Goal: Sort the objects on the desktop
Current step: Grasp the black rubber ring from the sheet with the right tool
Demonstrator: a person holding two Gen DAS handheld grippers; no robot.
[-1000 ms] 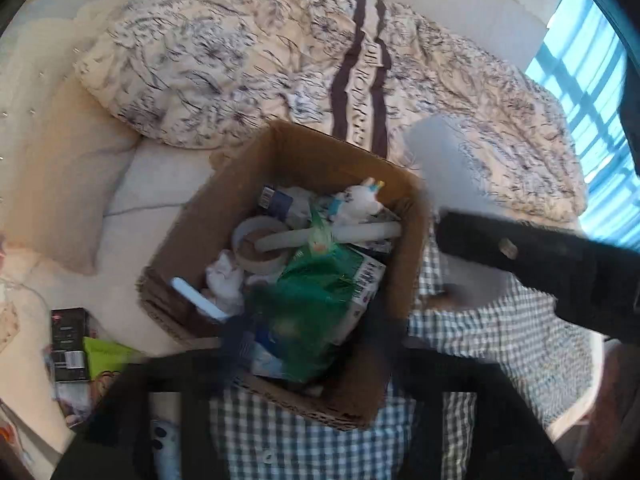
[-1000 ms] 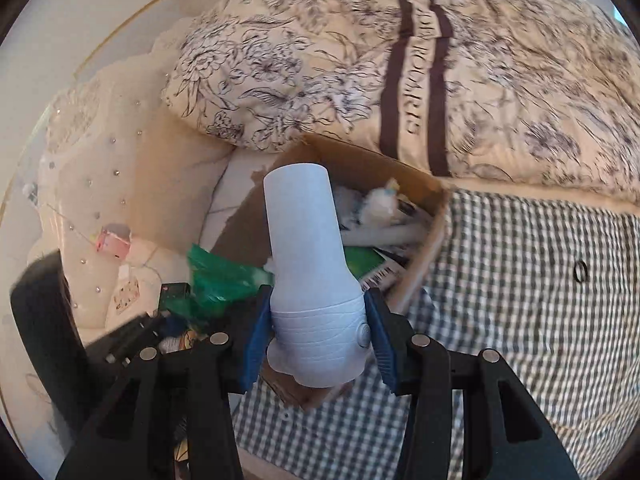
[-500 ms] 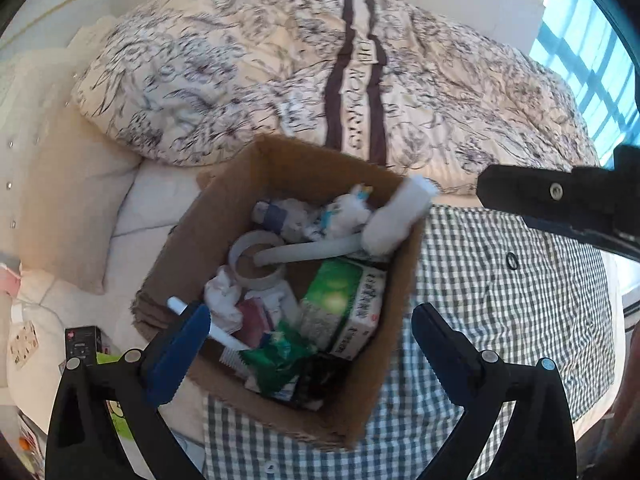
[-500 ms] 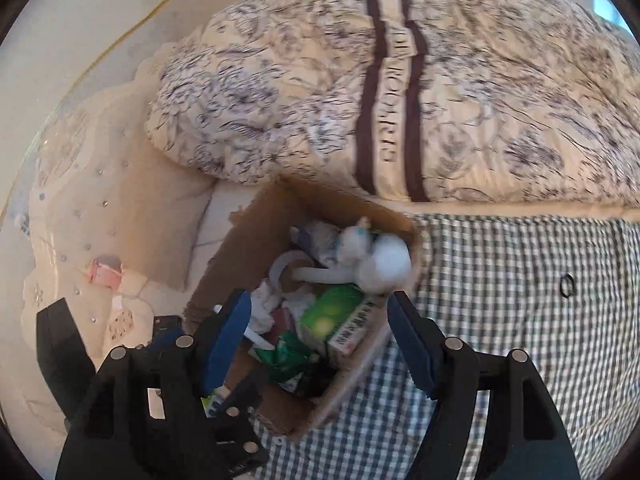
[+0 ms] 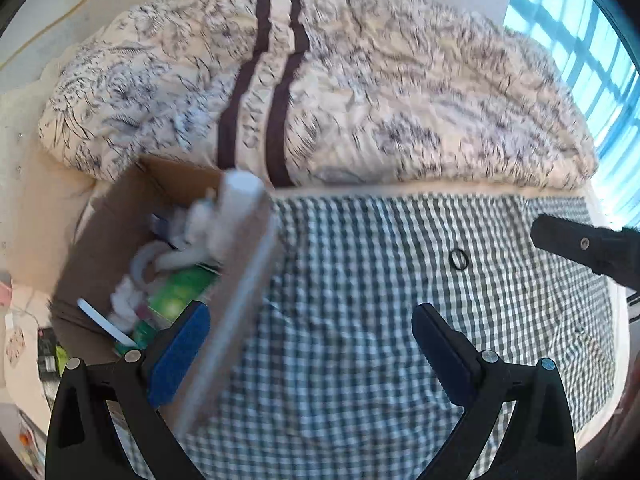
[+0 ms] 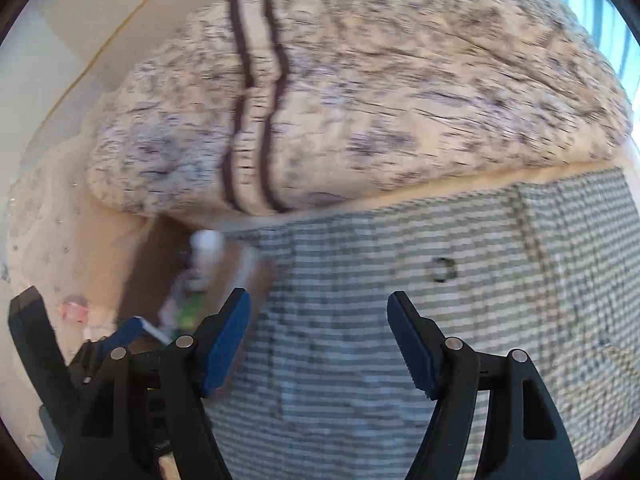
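At about nine o'clock in the left wrist view sits the cardboard box (image 5: 120, 240), already holding a jumble of sorted things: a white bottle (image 5: 240, 200) leaning on its right wall, a green packet (image 5: 180, 292), a roll of tape (image 5: 140, 264) and a white stick (image 5: 104, 320), all blurred. Judging by this, the step in hand is the gap between two items: something has gone into the box and a new thing must be fetched. The one loose thing left on the checked cloth (image 5: 360, 360) is a small dark ring (image 5: 459, 259), lying flat at about three o'clock from the box and well apart from it; in the right wrist view the ring (image 6: 442, 269) lies at about one o'clock above the open fingers. The next move probably calls for lowering one gripper over the ring and pinching it carefully, since it is thin and lies flush on soft fabric. The left gripper (image 5: 312, 344) points steeply down with its jaws wide apart and nothing between them, its left pad just beside the box wall. The right gripper (image 6: 320, 340) points down likewise, jaws spread and empty, over bare cloth. Behind, at twelve o'clock, a patterned quilt (image 5: 360, 92) is heaped.
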